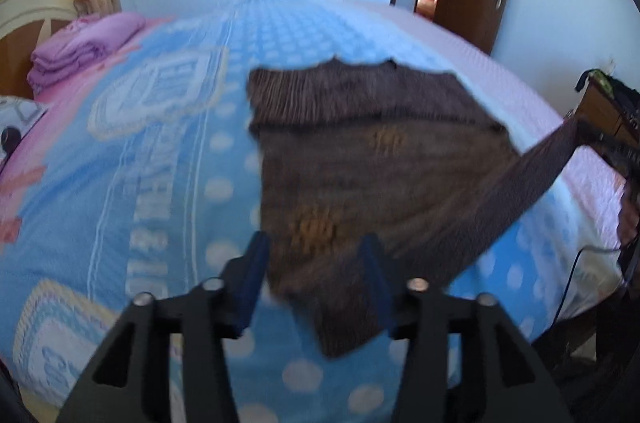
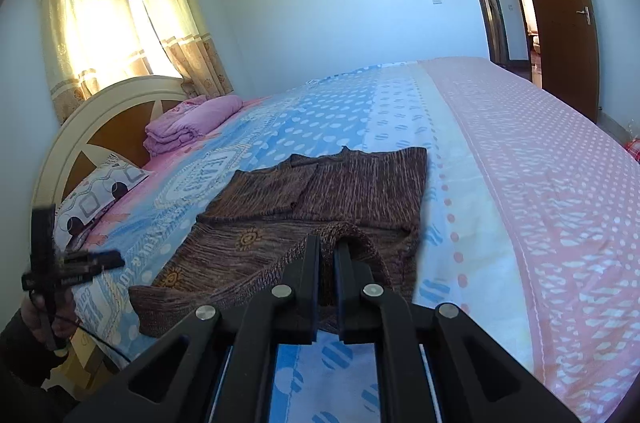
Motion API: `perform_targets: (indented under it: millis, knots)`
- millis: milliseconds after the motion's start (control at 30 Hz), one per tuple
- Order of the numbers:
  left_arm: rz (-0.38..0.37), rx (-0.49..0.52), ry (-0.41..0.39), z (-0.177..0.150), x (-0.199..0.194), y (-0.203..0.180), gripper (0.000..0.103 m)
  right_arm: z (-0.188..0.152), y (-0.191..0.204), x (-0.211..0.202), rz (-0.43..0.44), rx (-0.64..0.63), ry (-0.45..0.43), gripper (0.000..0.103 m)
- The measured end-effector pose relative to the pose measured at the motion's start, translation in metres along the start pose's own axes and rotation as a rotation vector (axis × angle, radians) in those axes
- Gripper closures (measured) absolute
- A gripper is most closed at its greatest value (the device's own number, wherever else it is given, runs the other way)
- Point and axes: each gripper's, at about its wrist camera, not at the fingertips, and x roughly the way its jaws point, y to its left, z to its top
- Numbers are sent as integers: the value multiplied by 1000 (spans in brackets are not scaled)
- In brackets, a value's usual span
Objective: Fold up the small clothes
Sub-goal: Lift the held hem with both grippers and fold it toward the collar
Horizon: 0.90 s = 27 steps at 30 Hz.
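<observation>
Brown knit, streaked with lighter threads and dotted with small yellow sun shapes, makes up the sweater (image 2: 280, 223) lying flat on the blue spotted part of the bedspread (image 2: 332, 127). One sleeve is folded across the sweater's chest; the other is lifted off the sweater and stretched out to the side.

The right gripper (image 2: 328, 251) has its fingers pressed together on the cuff end of that raised sleeve, the fabric pinched between them just above the sweater's near edge. In the left wrist view the same sleeve runs as a taut band from the sweater's side out to this gripper at the frame's edge.

The left gripper (image 1: 316, 255) hovers over the sweater's hem with its blue-padded fingers spread apart and nothing between them; that view is blurred.

Beyond the sweater, toward the headboard (image 2: 100, 111), sit a folded purple blanket (image 2: 188, 123) and a patterned pillow (image 2: 96, 191). Past the sweater's far side the bedspread turns pink, and behind it a brown door (image 2: 560, 15) stands open. Yellow curtains (image 2: 120, 11) hang above the headboard.
</observation>
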Motion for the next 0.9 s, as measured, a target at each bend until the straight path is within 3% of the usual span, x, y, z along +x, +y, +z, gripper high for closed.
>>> perform_targets:
  millis: [200, 333, 400, 433, 467, 500, 667, 900]
  knots:
    - [-48, -67, 87, -30, 16, -3, 50, -8, -6, -7, 7, 10, 5, 97]
    - [-21, -63, 130, -36, 41, -8, 50, -7, 0, -12, 16, -1, -5, 97]
    - [-27, -79, 162, -39, 52, -5, 55, -8, 1, -13, 19, -5, -6, 97]
    - [-16, -69, 145, -40, 51, -5, 69, -9, 1, -14, 20, -4, -6, 97]
    - [-22, -49, 132, -38, 48, -7, 100, -10, 1, -14, 20, -3, -4, 97]
    - [-45, -36, 126, -36, 44, -9, 95, -11, 1, -14, 18, -2, -3, 97]
    - [-60, -34, -7, -15, 5, -3, 98, -12, -5, -8, 5, 9, 9, 97]
    - [-106, -112, -170, 51, -24, 23, 98, 12, -6, -5, 2, -7, -37, 97]
